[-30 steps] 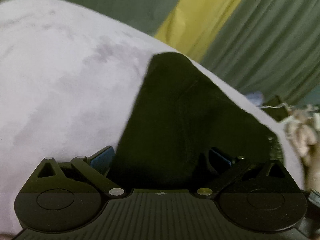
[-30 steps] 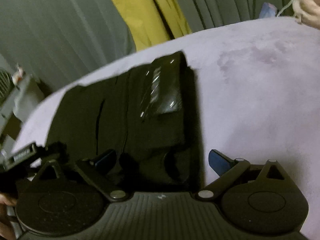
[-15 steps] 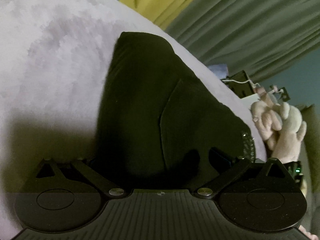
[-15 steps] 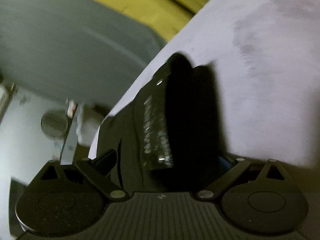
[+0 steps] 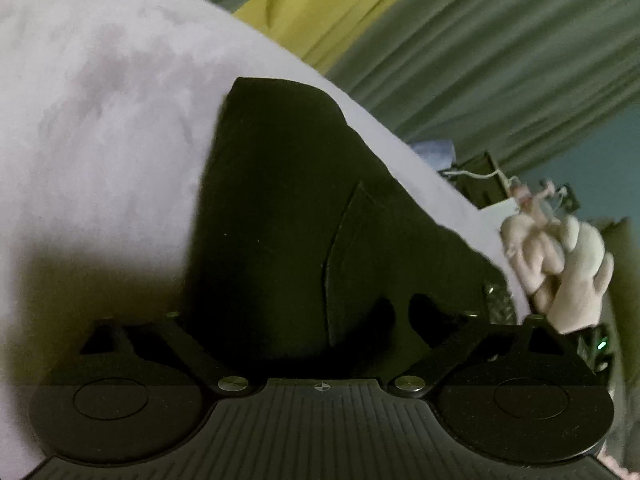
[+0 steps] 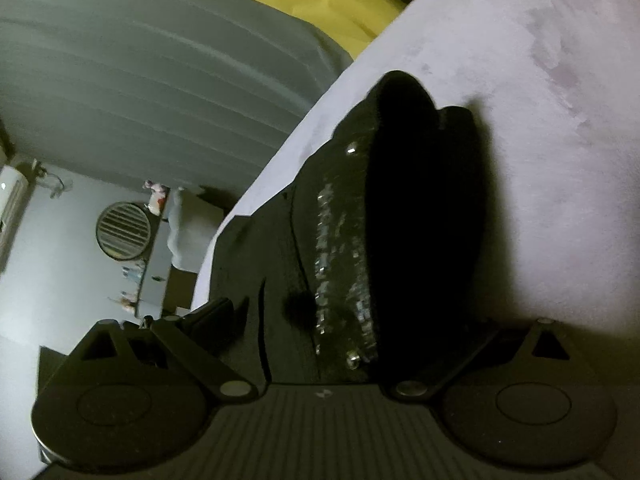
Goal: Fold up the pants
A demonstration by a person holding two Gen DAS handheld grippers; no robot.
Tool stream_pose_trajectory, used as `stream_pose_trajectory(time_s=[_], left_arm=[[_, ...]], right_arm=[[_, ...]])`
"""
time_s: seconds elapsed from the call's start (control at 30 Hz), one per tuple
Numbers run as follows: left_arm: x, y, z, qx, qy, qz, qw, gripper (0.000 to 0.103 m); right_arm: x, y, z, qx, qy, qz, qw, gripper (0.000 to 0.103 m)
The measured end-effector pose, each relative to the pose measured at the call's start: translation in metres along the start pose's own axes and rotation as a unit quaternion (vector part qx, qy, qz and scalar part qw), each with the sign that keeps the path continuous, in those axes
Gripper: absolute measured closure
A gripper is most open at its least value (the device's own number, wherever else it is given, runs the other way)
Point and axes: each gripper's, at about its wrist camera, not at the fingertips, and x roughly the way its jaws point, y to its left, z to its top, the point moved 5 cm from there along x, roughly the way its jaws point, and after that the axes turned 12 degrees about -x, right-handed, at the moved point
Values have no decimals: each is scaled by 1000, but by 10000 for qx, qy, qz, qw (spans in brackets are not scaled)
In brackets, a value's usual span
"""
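The black pants (image 5: 280,208) lie folded on a pale lilac bed cover (image 5: 100,112). In the left wrist view the near edge of the cloth runs in between the fingers of my left gripper (image 5: 304,320), which stand wide apart around it; both fingertips are dark against the cloth. In the right wrist view the pants (image 6: 400,208) show a shiny sequined band (image 6: 340,256) and a raised fold. My right gripper (image 6: 360,320) has its fingers wide apart around the near edge; the left fingertip (image 6: 212,312) shows, the right one is in shadow.
Grey-green and yellow curtains (image 5: 460,40) hang behind the bed. A hand (image 5: 560,264) shows at the right in the left wrist view. In the right wrist view, a round fan (image 6: 122,232) and a shelf stand beyond the bed's left edge.
Both grippers have dropped low and moved forward over the near edge of the pants, tilting. The cloth now fills the gap between each pair of fingers, and shadow covers the fingertips.
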Motion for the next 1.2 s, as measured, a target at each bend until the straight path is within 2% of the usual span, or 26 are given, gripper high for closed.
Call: stream_pose_trajectory(time_s=[0.07, 0.13, 0.27, 0.33, 0.37, 0.4, 0.43, 0.5, 0.53, 0.57, 0.6, 0.67, 0.73, 0.8, 0.83, 0.9, 0.97, 1.0, 1.03, 1.07, 1.13, 1.17, 1.2], left_arm=[[-6, -1, 3, -190, -16, -169, 9997, 14], [-17, -1, 8, -332, -90, -337, 9988, 14], [-28, -35, 19, -26, -458, -658, 9968, 14], [-28, -42, 29, -32, -571, -623, 9964, 13], [-27, -42, 35, -31, -616, -503, 9968, 13], [-26, -38, 40, -54, -724, -230, 9971, 14], [-26, -29, 50, -187, -876, 216, 9957, 13], [-38, -11, 61, -451, -1299, 816, 9871, 13], [-49, -3, 63, -578, -1477, 937, 9829, 12], [-59, 2, 61, -659, -1585, 871, 9813, 11], [-64, 3, 55, -692, -1614, 772, 9814, 8], [-69, -3, 36, -607, -1614, 594, 9832, 8], [-66, -15, 11, -338, -1607, 548, 9849, 8], [-56, -35, -19, 112, -1568, 394, 9868, 8], [-50, -40, -29, 276, -1482, 379, 9878, 6], [-34, -52, -45, 774, -1395, 568, 9856, 5], [-21, -54, -51, 1327, -1361, 1051, 9761, 5], [-19, -54, -52, 1461, -1323, 1176, 9733, 5], [-15, -53, -53, 1576, -1282, 1332, 9701, 5], [-12, -52, -53, 1726, -1239, 1513, 9654, 5], [-2, -47, -57, 2070, -1172, 1910, 9523, 5], [2, -46, -60, 2189, -1176, 2061, 9464, 5], [0, -46, -61, 2232, -1221, 2097, 9441, 5]], right_arm=[[0, 9, 3, -120, -21, -73, 9999, 14], [-4, 21, 9, -202, -43, 43, 9998, 20], [-8, 52, 29, -724, -62, -4, 9974, 24], [-12, 62, 44, -771, -218, 36, 9968, 26], [-14, 63, 55, -769, -301, 8, 9966, 26], [-17, 63, 64, -698, -376, -71, 9968, 25], [-21, 60, 69, -626, -433, -185, 9969, 22], [-31, 50, 84, -592, -622, -869, 9925, 20], [-40, 46, 89, -615, -798, -1282, 9866, 15], [-52, 44, 90, -669, -989, -1615, 9796, 10], [-59, 46, 88, -761, -1102, -1773, 9750, 9], [-69, 54, 78, -979, -1211, -1809, 9711, 9], [-67, 73, 61, -1207, -1288, -1600, 9712, 10], [-62, 95, 43, -1483, -1381, -1260, 9711, 16], [-58, 103, 35, -1561, -1414, -1121, 9711, 25], [-46, 107, 20, -1480, -1258, -1027, 9756, 31], [-29, 96, 11, -1355, -932, -1403, 9764, 39], [-25, 85, 7, -1270, -716, -1776, 9732, 41], [-22, 74, 4, -1191, -511, -2129, 9684, 53], [-18, 63, 1, -1145, -372, -2299, 9657, 63], [-23, 46, -5, -1177, -389, -2405, 9627, 89], [-25, 42, -5, -1148, -423, -2416, 9626, 90], [-26, 40, -3, -1015, -440, -2352, 9656, 90]])
